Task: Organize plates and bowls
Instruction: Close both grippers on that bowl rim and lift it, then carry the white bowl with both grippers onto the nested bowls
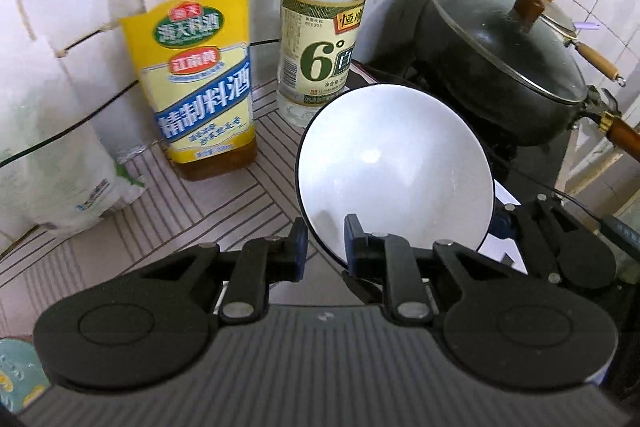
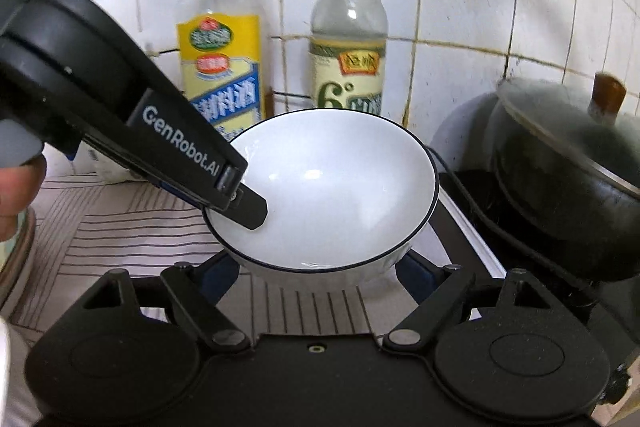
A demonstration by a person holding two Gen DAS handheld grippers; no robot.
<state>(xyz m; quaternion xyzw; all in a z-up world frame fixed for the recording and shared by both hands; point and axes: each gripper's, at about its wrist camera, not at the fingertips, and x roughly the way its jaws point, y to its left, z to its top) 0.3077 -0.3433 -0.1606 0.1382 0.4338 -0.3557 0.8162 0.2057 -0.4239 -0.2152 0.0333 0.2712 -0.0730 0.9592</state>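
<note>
Jaws of the left gripper are clamped tight on the rim of the white bowl. Right gripper jaws stand wide on either side of the bowl's base; contact unclear. Two bottles stand beyond.

bowl before two bottles | wok right of bowl

White bowl between wide right gripper jaws, left gripper clamping its rim, two bottles behind
</note>
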